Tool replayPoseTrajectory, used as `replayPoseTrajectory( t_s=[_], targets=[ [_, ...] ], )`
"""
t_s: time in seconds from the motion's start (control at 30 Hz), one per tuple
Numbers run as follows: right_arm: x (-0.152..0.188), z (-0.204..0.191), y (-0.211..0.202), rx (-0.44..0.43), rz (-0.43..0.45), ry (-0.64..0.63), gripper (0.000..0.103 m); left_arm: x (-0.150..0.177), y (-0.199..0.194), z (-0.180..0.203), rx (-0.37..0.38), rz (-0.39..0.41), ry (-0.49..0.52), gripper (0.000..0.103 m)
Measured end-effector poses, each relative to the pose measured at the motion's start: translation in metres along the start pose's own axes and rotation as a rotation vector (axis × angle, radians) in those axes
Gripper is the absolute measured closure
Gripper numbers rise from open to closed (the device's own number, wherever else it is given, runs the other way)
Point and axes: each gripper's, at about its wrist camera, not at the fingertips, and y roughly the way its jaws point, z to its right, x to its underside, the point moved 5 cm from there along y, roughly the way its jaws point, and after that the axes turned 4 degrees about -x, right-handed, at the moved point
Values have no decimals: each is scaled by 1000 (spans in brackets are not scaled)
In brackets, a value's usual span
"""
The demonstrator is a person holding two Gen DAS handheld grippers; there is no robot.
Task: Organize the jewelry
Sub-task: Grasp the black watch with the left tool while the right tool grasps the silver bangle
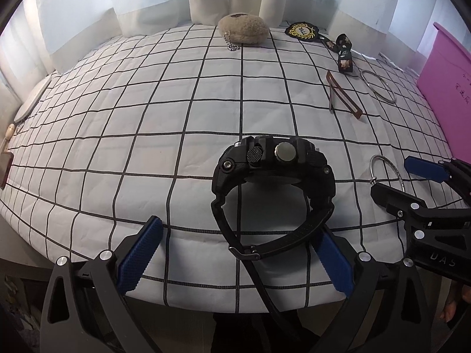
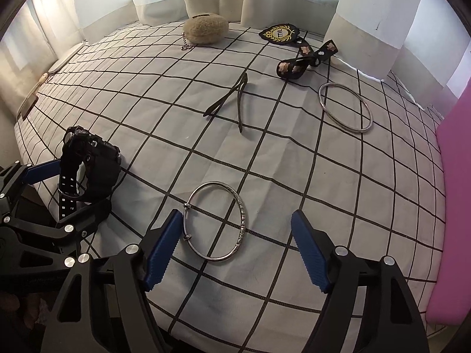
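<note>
Near the front edge of the bed [image 2: 265, 161], where the engraved bangle [image 2: 216, 220] lies flat between the open right tongs [image 2: 235, 253], one lowers both pads beside its rim before closing, while the open left tongs [image 1: 235, 256] wait around the black watch [image 1: 272, 182].

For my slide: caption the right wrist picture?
Open right gripper around an engraved silver bangle on checked bedding.

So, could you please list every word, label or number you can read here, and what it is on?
"UAS", partly cut off: right gripper body.
"TTL", likely: round centre of embroidered badge.
Handwriting on pink box: too blurred to read.
Label on plush pouch: too small to read.
</note>
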Motion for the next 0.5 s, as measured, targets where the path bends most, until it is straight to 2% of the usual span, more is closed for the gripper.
replayPoseTrajectory(
  t_s=[0.03,0.07,0.2,0.4,0.47,0.5],
  targets=[
    [0,0,-1,-1,4,-4,55,0,0,1,2,1,2,10],
    [0,1,-2,1,6,-6,58,1,-2,2,4,5,6,12],
    [1,4,-4,-20,18,16,61,-1,-10,10,22,32,44,46],
    [3,9,-9,-52,43,72,62,0,-13,6,48,23,22,52],
    [3,10,-11,-52,49,78,62,0,-15,4,46,25,18,68],
    [3,10,-12,-54,52,82,62,0,-15,3,38,25,19,83]
  ],
)
